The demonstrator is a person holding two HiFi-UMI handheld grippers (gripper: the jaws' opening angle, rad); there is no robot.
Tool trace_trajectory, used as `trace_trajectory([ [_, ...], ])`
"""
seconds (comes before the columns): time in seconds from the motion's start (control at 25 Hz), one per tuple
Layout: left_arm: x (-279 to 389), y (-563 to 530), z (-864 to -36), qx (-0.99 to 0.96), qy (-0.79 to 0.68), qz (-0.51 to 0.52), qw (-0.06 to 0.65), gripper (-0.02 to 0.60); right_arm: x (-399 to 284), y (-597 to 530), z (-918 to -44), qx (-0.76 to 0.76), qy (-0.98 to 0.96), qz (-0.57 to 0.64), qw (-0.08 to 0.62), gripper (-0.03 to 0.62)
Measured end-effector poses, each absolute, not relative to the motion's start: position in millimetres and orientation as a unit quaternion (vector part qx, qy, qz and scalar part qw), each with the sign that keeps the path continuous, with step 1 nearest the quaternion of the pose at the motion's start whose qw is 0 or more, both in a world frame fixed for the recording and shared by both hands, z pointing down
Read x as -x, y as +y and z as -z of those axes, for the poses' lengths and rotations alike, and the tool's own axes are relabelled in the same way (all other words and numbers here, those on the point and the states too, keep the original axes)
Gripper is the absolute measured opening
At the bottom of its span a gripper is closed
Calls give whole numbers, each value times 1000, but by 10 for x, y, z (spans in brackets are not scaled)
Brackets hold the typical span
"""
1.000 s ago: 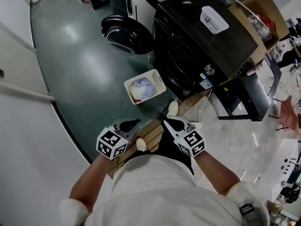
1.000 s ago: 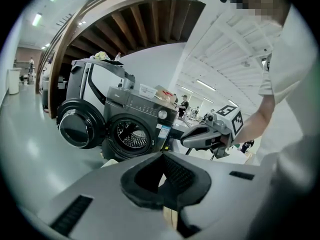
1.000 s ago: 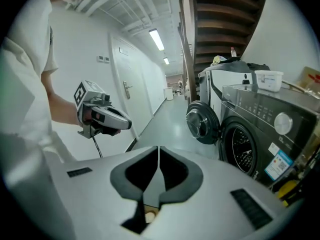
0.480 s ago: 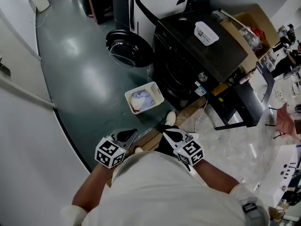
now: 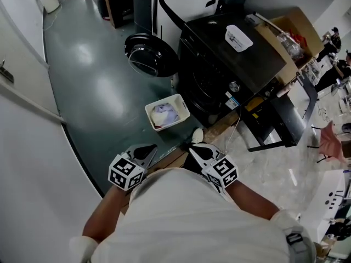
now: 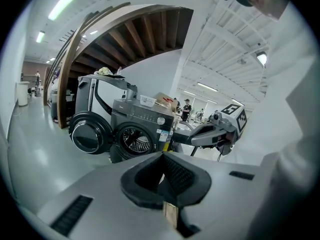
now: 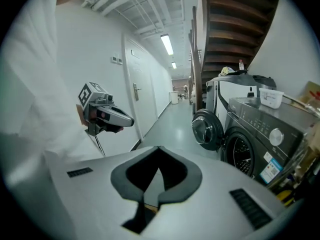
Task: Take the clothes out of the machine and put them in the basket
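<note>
Clothes (image 5: 164, 114) heaped in basket (image 5: 185, 105), on floor (image 5: 98, 92) just before machine (image 5: 219, 64), long side pointing at machine's front. Farther from machine, behind basket: left gripper (image 5: 145, 150) and right gripper (image 5: 199, 148), fingers clenched on nothing, about equally near.

it looked like a workshop or test hall rather than a home: a washing machine (image 5: 208, 70) stood on a glossy green floor (image 5: 93, 86) beneath a wooden staircase (image 7: 235, 29), beside a cardboard box (image 5: 299, 23), with strip lights (image 7: 166, 44) along a white corridor (image 7: 175, 99).

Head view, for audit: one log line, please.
washer door open | basket holds clothes | left tool shut, empty | right tool shut, empty
</note>
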State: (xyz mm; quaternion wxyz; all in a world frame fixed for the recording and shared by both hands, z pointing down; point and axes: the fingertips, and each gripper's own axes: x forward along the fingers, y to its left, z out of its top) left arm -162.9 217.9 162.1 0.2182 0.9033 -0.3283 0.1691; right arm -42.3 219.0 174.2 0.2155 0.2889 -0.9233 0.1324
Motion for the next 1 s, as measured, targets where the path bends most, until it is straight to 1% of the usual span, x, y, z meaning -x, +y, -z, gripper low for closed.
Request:
trace_trajectory([
  [1.0, 1736, 2283, -1787, -893, -340, -175, 237, -2, 433, 2280, -1766, -284, -925, -128, 218, 5],
])
